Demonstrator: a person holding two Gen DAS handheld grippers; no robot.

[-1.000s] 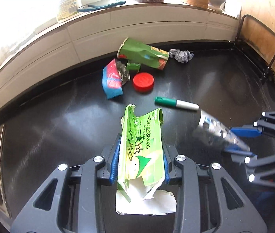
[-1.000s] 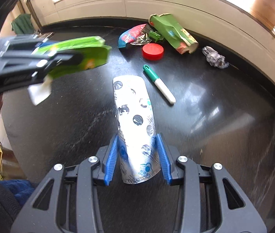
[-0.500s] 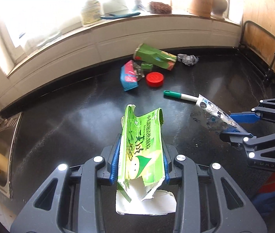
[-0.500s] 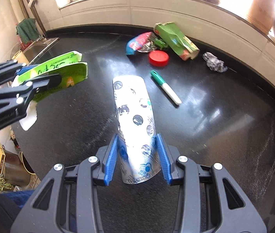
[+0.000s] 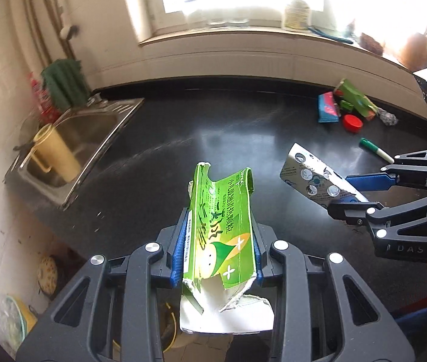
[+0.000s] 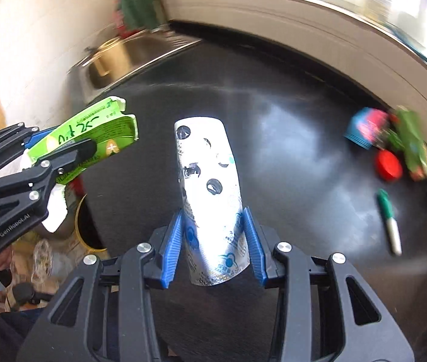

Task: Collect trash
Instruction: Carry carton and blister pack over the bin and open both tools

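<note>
Jaws on both sides are pinching trash, lifted off the dark surface [image 5: 213, 138].
Left gripper [image 5: 219, 250] grips the green carton [image 5: 222, 229], right gripper [image 6: 213, 241] the silver wrapper [image 6: 210, 193], both carried out past the near-left edge, likely toward a bin below; more litter sits far right.

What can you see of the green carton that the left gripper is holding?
The green carton is a flattened, torn drink box of coated card, bright green with printed characters and a cartoon face. Its white inner flap hangs ragged at the near end. The left gripper is shut on its sides, holding it off the black counter, open end pointing away.
</note>
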